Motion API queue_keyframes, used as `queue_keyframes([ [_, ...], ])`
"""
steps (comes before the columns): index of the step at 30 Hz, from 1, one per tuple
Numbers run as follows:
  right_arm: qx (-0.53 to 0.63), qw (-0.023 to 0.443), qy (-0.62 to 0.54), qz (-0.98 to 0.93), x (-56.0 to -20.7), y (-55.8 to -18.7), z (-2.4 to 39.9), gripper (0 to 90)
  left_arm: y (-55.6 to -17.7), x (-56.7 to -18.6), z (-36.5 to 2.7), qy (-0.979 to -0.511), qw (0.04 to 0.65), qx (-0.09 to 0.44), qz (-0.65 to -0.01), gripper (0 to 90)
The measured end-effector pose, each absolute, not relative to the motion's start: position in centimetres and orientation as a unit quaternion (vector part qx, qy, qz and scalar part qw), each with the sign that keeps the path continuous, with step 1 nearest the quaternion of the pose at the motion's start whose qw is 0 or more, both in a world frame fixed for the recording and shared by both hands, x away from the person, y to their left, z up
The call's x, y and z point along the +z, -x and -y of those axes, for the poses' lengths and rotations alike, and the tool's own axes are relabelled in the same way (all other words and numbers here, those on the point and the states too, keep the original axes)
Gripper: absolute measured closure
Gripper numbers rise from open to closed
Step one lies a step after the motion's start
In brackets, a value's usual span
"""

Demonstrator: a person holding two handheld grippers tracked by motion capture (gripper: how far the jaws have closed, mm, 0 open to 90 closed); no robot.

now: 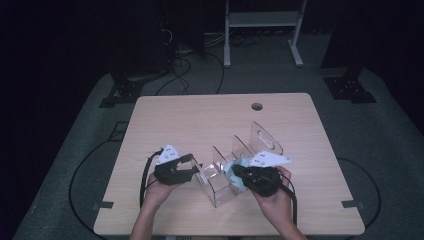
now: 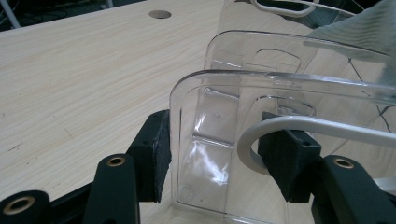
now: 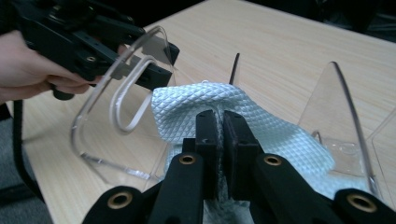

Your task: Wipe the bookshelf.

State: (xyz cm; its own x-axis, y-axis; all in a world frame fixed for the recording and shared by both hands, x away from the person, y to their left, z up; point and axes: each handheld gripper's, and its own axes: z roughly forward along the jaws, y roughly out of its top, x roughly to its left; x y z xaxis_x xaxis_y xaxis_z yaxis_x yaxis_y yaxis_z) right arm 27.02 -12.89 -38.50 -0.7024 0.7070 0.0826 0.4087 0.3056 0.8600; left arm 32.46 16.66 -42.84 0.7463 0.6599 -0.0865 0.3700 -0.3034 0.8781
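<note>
A clear plastic rack (image 1: 235, 150) with several upright dividers stands on the wooden table (image 1: 200, 120). My left gripper (image 1: 196, 169) is shut on the rack's near end wall (image 2: 205, 116). One pad (image 2: 156, 149) sits against the wall's outer edge and the other inside its white-rimmed handle slot (image 2: 261, 135). My right gripper (image 3: 219, 135) is shut on a pale blue quilted cloth (image 3: 275, 126), which bulges up around the jaws between two dividers. In the high view the cloth (image 1: 229, 172) lies in the rack just ahead of the right gripper (image 1: 236, 171). The left gripper (image 3: 93, 42) also shows in the right gripper view.
A round cable hole (image 1: 257, 106) sits near the table's far edge. A cable (image 1: 146, 175) trails from the left gripper toward the front edge. On the floor beyond stand black stands (image 1: 125, 90) and a white metal frame (image 1: 262, 30).
</note>
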Motion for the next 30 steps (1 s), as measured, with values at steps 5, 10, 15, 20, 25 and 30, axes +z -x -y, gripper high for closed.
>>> queue_keyframes([
  [5, 0.507, 0.142, -0.358, -0.771, -38.3, -25.5, 14.5, 85.0, -32.5, -42.9, -16.7, -0.791, 0.495, 0.147, -0.328, 44.8],
  [10, 0.511, 0.144, -0.353, -0.771, -38.9, -24.2, 15.2, 84.9, -32.5, -42.9, -16.7, -0.792, 0.493, 0.148, -0.327, 44.8],
  [15, 0.511, 0.144, -0.354, -0.77, -39.7, -23.8, 15.1, 84.9, -32.5, -42.9, -16.7, -0.792, 0.493, 0.149, -0.328, 44.8],
  [20, 0.508, 0.141, -0.343, -0.777, -40.2, -23.0, 14.5, 84.9, -32.5, -42.9, -16.7, -0.792, 0.492, 0.151, -0.328, 44.9],
  [25, 0.504, 0.142, -0.332, -0.785, -40.6, -22.8, 14.0, 84.9, -32.5, -42.9, -16.7, -0.791, 0.493, 0.151, -0.329, 44.9],
  [30, 0.501, 0.148, -0.35, -0.778, -41.4, -23.6, 14.8, 84.9, -32.5, -42.9, -16.7, -0.793, 0.491, 0.153, -0.327, 44.9],
])
